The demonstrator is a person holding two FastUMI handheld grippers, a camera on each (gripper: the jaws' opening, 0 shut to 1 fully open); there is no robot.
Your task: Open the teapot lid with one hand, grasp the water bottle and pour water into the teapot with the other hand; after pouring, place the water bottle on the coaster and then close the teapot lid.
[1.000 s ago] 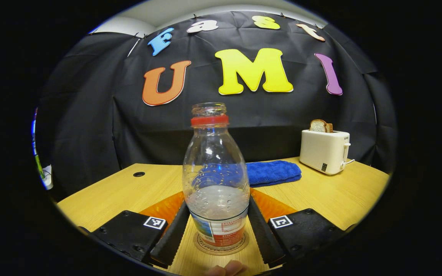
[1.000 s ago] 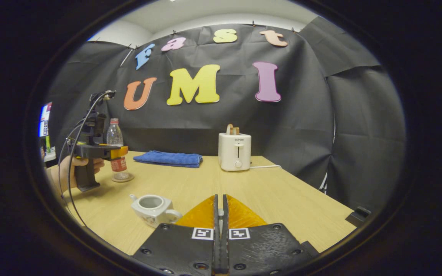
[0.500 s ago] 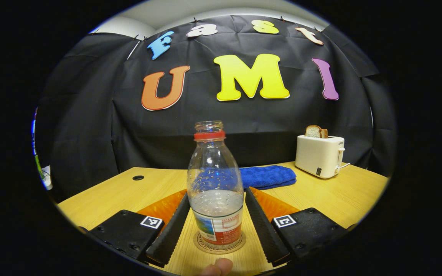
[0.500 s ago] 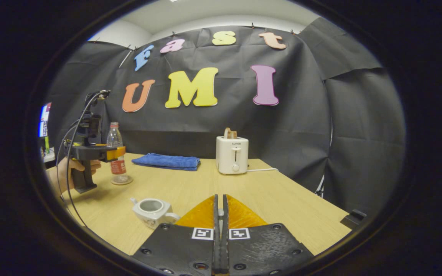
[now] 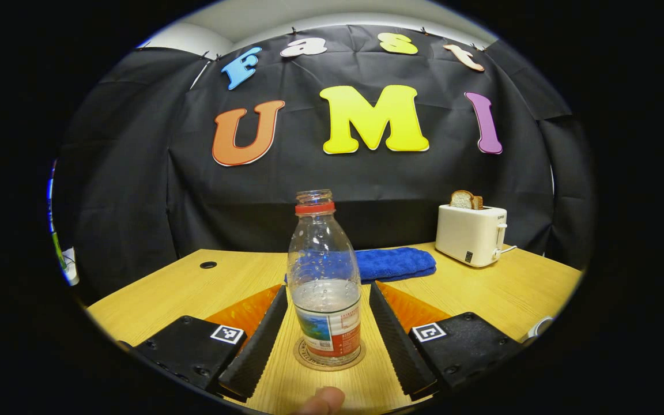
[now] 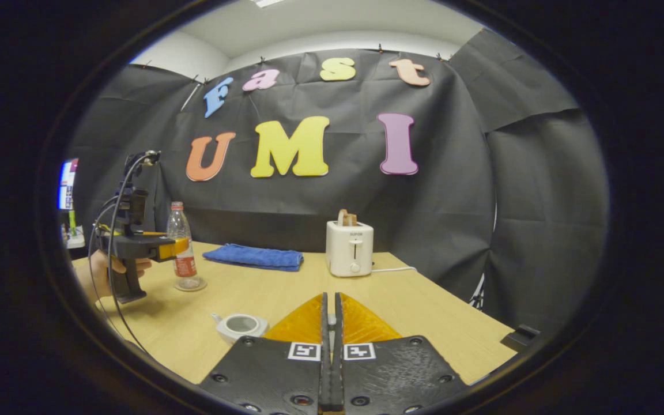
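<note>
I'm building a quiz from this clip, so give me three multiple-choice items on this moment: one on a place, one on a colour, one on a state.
1. Where does the water bottle stand?
A. on the blue towel
B. on the coaster
C. inside the toaster

2. What colour is the towel?
A. blue
B. red
C. white

3. How is the teapot?
A. lid on
B. lying on its side
C. open, no lid on it

Answers:
1 B: the bottle's base sits on the round coaster, between the open fingers of the left gripper.
2 A: the folded towel near the toaster is blue.
3 C: in the right gripper view its round mouth is uncovered.
</note>
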